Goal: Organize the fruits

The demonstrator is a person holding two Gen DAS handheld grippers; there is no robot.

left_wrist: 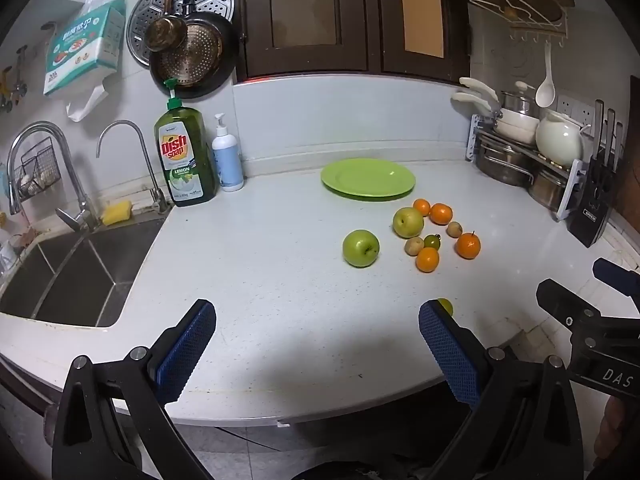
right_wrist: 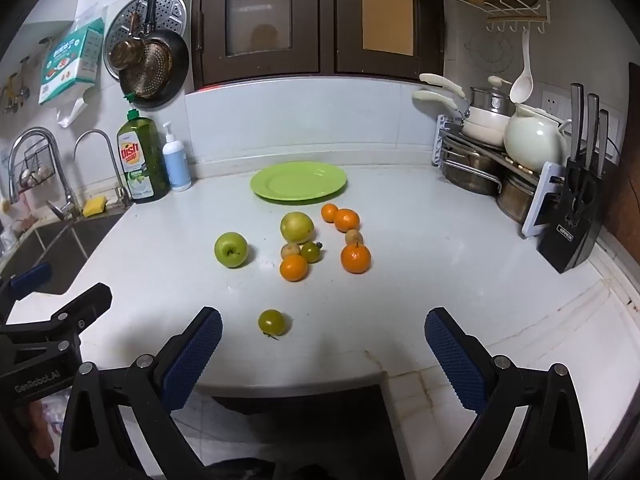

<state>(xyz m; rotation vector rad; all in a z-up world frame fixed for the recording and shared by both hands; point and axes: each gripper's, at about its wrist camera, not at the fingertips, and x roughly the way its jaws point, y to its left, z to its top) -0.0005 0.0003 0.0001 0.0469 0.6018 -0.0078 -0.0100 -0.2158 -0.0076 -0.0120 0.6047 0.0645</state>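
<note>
Fruits [right_wrist: 296, 236] mid-counter [right_wrist: 440, 280], bare surface toward front edge, plate [right_wrist: 298, 182] behind

A green dish soap bottle [left_wrist: 185, 158] standing by the sink has a label reading "Dish soap" in red letters, with "LEMON" printed lower down. The black knife block [right_wrist: 570, 226] at the right carries a small word that looks like "OPPEIN". White lettering on the left gripper [right_wrist: 36, 378] body reads "GenRobot.AI". The right gripper [left_wrist: 616, 378] body shows the letters "DAS". A teal package [left_wrist: 86, 46] hanging on the wall bears print too small to read.
</note>
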